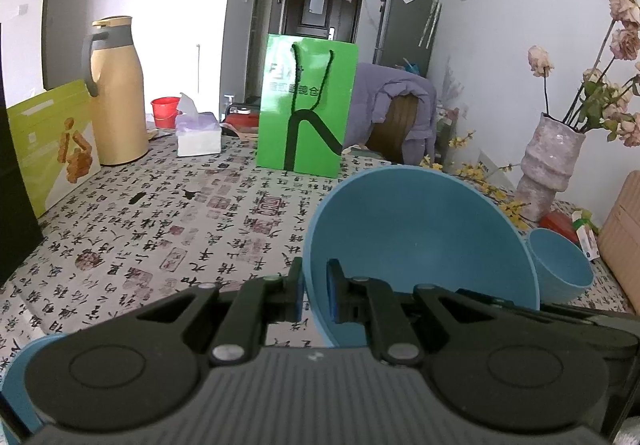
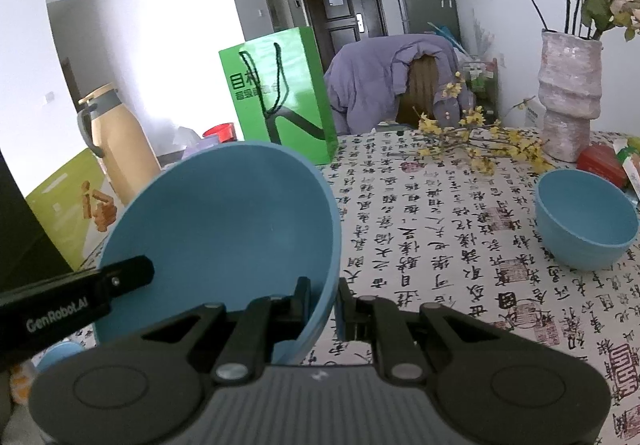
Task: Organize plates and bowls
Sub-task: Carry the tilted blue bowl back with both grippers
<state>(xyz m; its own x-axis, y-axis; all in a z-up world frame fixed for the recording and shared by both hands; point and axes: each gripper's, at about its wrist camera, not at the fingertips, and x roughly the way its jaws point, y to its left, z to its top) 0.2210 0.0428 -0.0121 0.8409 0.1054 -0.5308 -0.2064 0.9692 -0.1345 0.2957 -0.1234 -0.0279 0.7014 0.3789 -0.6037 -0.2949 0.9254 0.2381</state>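
Left gripper (image 1: 313,293): we have its jaws clamped on the rim of the large blue bowl (image 1: 420,237), one finger outside the wall, one inside.
Right gripper (image 2: 324,305): we pinch the opposite rim of that bowl the same way, the wall between the pads.
Pose: both point forward and somewhat downward.
Relation: our left gripper's finger shows left of the right one.

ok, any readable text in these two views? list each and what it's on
"GenRobot.AI": white print on the black bar at lower left of the right wrist view.
"目": first large character on the green bag; the rest of that print is too blurred to read.
Tablecloth: calligraphy and red seals all over, not reliably readable.
Papers on the door and fridge: too small.
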